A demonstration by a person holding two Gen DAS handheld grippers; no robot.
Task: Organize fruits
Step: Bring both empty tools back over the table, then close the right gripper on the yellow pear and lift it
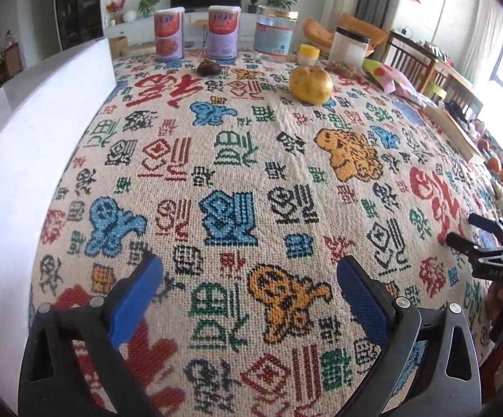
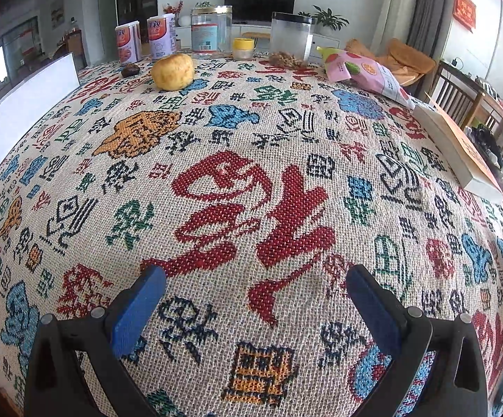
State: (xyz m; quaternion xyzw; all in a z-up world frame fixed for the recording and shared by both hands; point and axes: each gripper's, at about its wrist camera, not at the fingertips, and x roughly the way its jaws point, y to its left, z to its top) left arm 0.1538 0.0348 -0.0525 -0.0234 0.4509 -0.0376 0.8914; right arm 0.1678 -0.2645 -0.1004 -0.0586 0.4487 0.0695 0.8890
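In the left wrist view, the left gripper (image 1: pixel 249 272) hangs over the patterned tablecloth (image 1: pixel 237 173) with its blue pads (image 1: pixel 136 299) spread wide apart and nothing between them. The yellow fruit (image 1: pixel 310 84) sits on the far side of the table, right of centre, well apart from the gripper. A small dark fruit (image 1: pixel 209 67) lies further left, just in front of two purple-labelled cans (image 1: pixel 169 34). A clear jar (image 1: pixel 275 33), a small yellow-lidded jar (image 1: pixel 308 54) and a frosted black-lidded container (image 1: pixel 350 47) line the far edge. The right gripper (image 1: pixel 467 231) shows at the right edge, low over the cloth; its two dark fingers appear parted.

In the right wrist view, the right gripper (image 2: pixel 256 288) also stands wide open and empty above the cloth (image 2: pixel 251 191). Here the yellow fruit (image 2: pixel 173 71) is at far left, with the dark fruit (image 2: pixel 130 70) just beside it to the left, near the cans (image 2: pixel 161 36). A pink snack bag (image 2: pixel 366 71) lies at far right, a pile of brown bits (image 2: pixel 286 58) rests against the frosted container (image 2: pixel 291 36), and a book (image 2: pixel 460 149) lies along the right edge. More round, orange-red things show past the right edge, too small to identify.

Judging by this, the organizing has barely started or sits between steps: both fruits lie loose on the cloth, neither is held, and no obvious tray or bowl for them is visible. Reaching across to a fruit looks like what remains.
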